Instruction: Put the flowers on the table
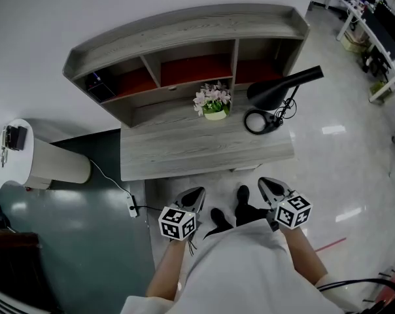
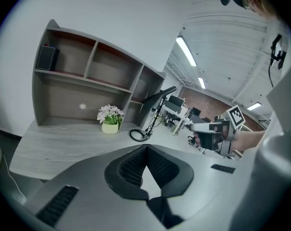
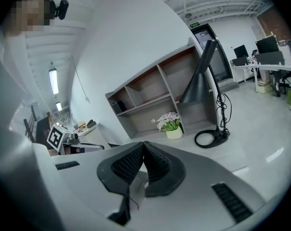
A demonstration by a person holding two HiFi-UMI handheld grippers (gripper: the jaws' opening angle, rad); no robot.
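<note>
No words, numbers or brand names can be read anywhere. The marker cube [image 1: 178, 223] on the left gripper [image 1: 195, 197] and the one on the right gripper [image 1: 272, 188] carry only black-and-white square patterns, no letters or digits. A green sign [image 3: 194, 25] above the doorway [image 3: 214, 52] in the right gripper view is too small to read.

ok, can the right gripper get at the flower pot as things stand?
Probably yes. Bare desk lies between the right gripper and the flower pot; the lamp stands to the pot's right, apart from it. The gripper hangs short of the desk's edge with jaws shut, so it must open first.
</note>
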